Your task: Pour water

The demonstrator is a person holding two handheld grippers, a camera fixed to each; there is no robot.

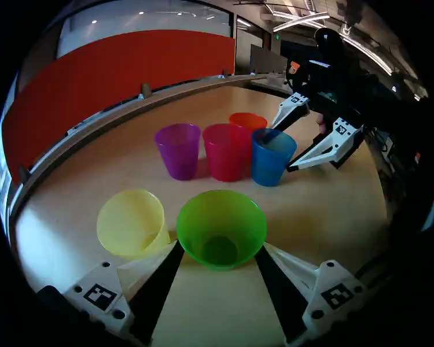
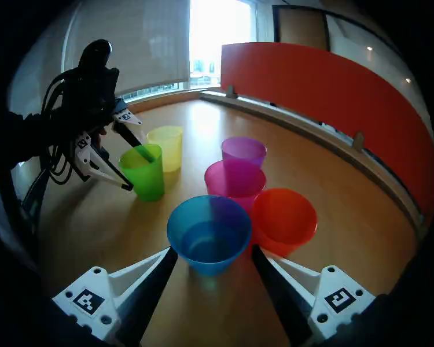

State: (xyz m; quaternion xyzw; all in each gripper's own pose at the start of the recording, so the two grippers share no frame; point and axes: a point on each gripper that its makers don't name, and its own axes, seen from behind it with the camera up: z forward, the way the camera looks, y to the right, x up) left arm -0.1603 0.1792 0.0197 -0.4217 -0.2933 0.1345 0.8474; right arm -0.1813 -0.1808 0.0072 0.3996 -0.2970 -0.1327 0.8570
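Our right hand-held gripper [image 2: 212,248] pinches the upright blue cup [image 2: 188,222], seemingly holding water [image 2: 208,243]. We see the left hand-held gripper [image 1: 219,247] clasping the empty green cup [image 1: 220,220], ahead-left across the counter [image 2: 217,312].

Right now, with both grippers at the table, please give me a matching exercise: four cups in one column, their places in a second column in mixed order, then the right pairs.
Things
1. green cup
2. blue cup
3. yellow cup
4. orange cup

Places
A. between the fingers of the right gripper
B. close beside the green cup
C. between the fingers of the left gripper
D. close beside the blue cup

Pairs: 1-C, 2-A, 3-B, 4-D
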